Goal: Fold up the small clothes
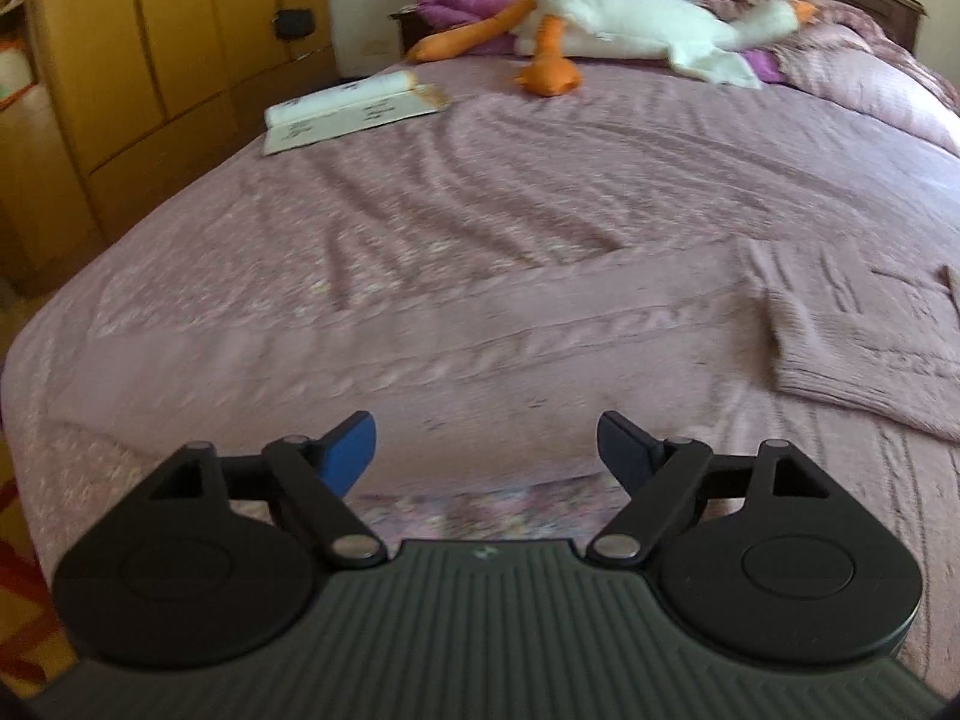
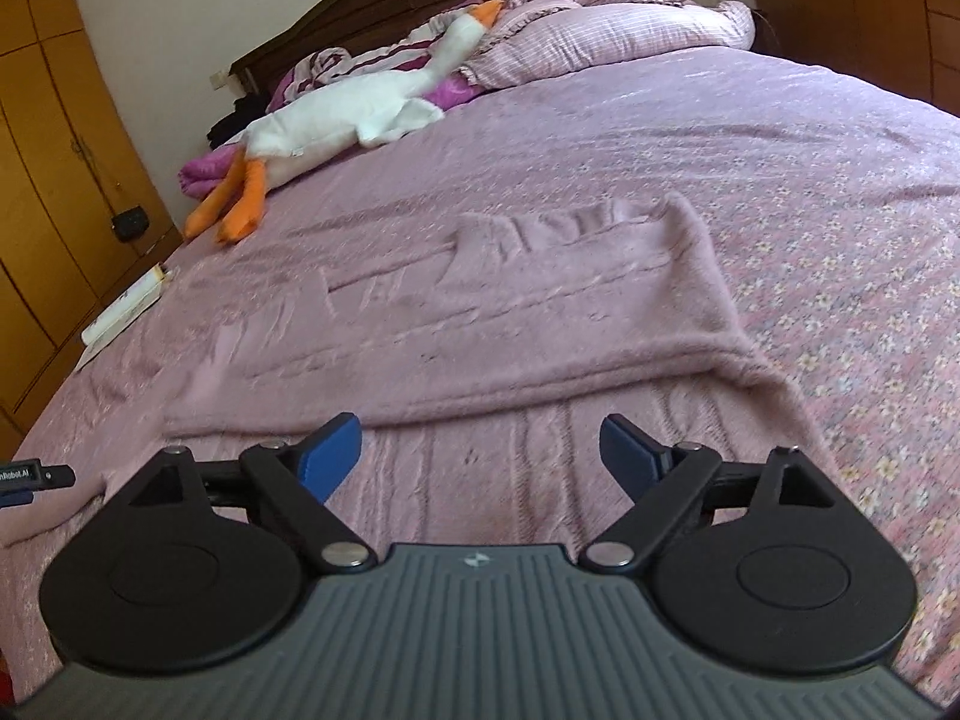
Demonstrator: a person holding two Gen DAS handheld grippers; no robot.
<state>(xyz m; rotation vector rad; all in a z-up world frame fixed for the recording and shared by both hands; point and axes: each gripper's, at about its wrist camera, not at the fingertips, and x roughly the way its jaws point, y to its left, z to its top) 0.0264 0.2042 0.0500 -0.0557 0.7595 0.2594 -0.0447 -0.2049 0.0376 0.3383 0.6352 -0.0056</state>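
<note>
Pink knitted sweater (image 2: 540,312) is being left flat on the bedspread (image 2: 810,138); left gripper (image 1: 486,450) and right gripper (image 2: 480,450) are being held wide apart, empty.

Soft, even daylight; slight motion blur; fisheye bending at edges.

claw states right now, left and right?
Left claw: open, holding nothing, over the sweater.
Right claw: open, holding nothing, over the sweater.

Pink sweater (image 1: 870,348) cut off at right edge
</note>
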